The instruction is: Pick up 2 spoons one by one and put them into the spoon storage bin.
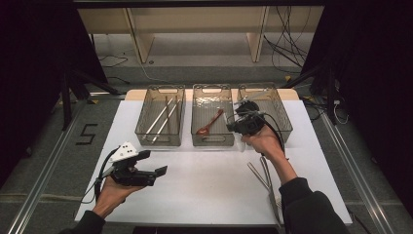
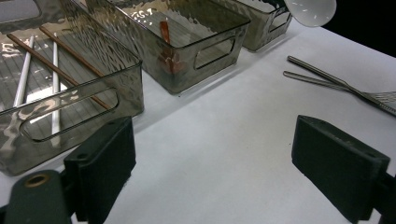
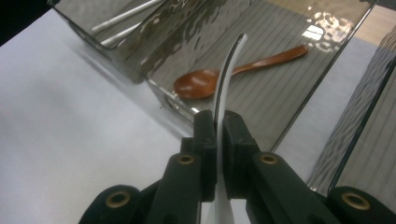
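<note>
My right gripper [image 1: 238, 124] [image 3: 217, 126] is shut on the thin handle of a white spoon [image 3: 229, 65]. It hovers at the near right corner of the middle bin [image 1: 211, 140]. The handle's tip points over that bin, and the spoon's bowl [image 2: 310, 9] hangs toward the person's side. A brown wooden spoon [image 1: 209, 124] [image 3: 205, 84] lies inside the middle bin. My left gripper [image 1: 155, 163] [image 2: 219, 154] stands open over the front left of the white table [image 1: 204, 185], with nothing between its fingers.
Three smoky clear bins stand in a row at the back. The left bin [image 1: 160, 139] holds white and brown chopsticks [image 2: 55, 74]. The right bin [image 1: 280, 112] is behind the right hand. Metal utensils [image 1: 263, 175] [image 2: 336, 84] lie crossed on the table at front right.
</note>
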Demonstrator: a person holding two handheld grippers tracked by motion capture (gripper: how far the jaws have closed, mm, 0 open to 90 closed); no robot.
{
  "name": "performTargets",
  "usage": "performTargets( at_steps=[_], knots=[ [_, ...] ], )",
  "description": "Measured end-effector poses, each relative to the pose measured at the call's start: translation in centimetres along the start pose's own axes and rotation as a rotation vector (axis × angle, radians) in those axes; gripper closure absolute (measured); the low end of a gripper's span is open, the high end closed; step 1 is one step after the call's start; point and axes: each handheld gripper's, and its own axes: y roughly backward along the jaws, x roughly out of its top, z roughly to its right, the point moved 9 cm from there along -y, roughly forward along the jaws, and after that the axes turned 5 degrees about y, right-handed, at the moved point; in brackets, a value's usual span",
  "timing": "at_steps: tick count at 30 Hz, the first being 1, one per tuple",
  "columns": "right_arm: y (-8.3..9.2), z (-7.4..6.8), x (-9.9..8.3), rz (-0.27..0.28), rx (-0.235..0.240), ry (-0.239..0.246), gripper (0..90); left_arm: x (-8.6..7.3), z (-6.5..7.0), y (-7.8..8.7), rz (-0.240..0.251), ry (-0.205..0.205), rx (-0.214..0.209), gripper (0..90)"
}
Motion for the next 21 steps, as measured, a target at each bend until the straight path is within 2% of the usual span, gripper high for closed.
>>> performTargets(
  at_steps=[9, 21],
  knots=[
    [-1.4, 1.6, 2.4, 0.012, -0.041, -0.020, 86.2, 0.0, 0.0, 0.0, 0.005, -0.005, 0.000, 12.9],
    [-2.9, 3.1, 4.5, 0.018, -0.084, -0.036, 86.2, 0.1, -0.1, 0.1, 0.009, -0.005, 0.002, 12.8]
  ],
)
